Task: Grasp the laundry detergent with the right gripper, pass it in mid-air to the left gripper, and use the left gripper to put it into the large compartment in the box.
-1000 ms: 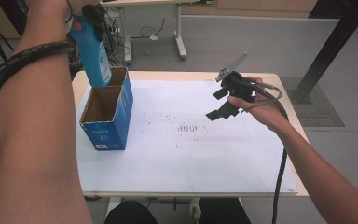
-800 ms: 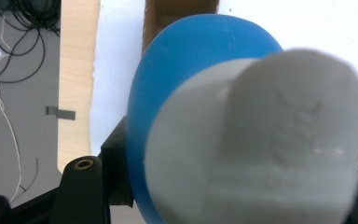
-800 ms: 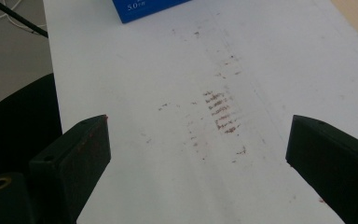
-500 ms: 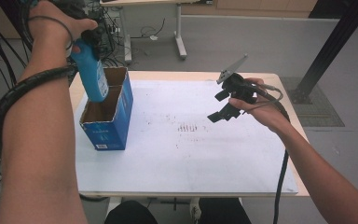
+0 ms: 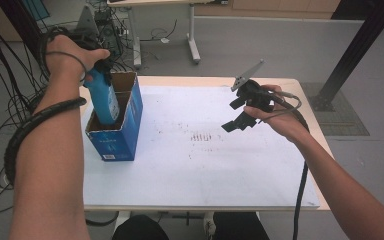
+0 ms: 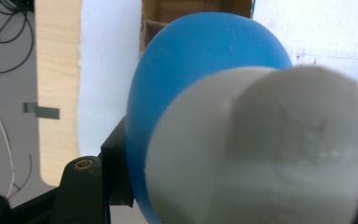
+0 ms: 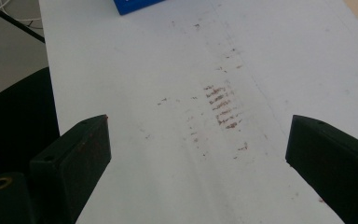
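**Ana:** Blue plastic bottle, pinched near its white cap by the left tongs, its lower end already inside the open cardboard box at the left of the tabletop.

**Ben:** How would you finish it well?

**Ana:** Keep the bottle upright, lower it straight so it misses the box flaps, and let go only once it rests on the bottom.

**Ben:** And further right?

**Ana:** Right tongs hover above the stained patch, spread wide, nothing between them.

**Ben:** Any writing?

**Ana:** White label on the box front, print on the bottle; both too small to read.
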